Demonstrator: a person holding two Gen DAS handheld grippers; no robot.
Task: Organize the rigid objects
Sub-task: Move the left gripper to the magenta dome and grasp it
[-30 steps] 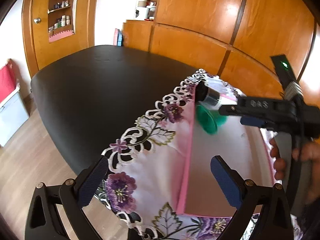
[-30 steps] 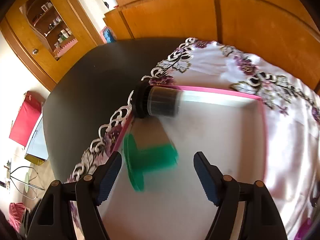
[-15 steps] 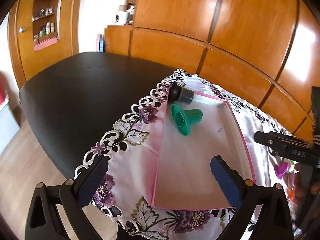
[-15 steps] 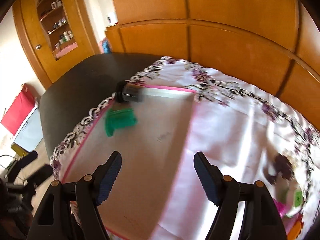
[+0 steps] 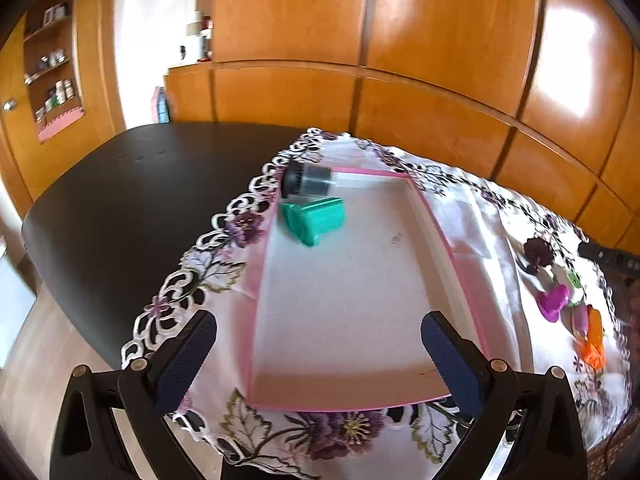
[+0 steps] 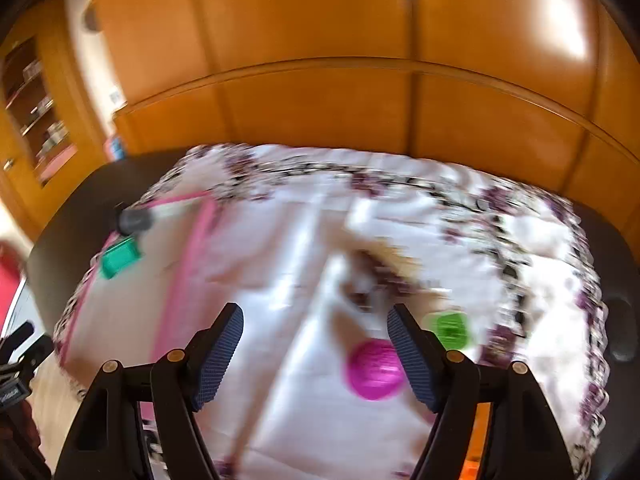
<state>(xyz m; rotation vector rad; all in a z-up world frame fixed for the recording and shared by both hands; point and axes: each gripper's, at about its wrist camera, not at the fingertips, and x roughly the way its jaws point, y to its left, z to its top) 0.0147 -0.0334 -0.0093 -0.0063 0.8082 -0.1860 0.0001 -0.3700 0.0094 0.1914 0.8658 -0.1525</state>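
Both hand-held grippers, right [image 6: 314, 354] and left [image 5: 320, 356], are spread wide and empty. Right view's blurry, so it'll probably misjudge the pink piece [image 6: 374, 370] right of the tray [image 5: 434, 232] and knock it.

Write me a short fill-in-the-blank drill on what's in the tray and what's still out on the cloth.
1. The green piece lies inside the pink-edged ____.
2. The dark jar lies on its ____ at the tray's far corner.
3. Both the left gripper and the right gripper hold ____.
4. The round piece by the right gripper, on the cloth, is coloured ____.

Missing words: tray; side; nothing; magenta
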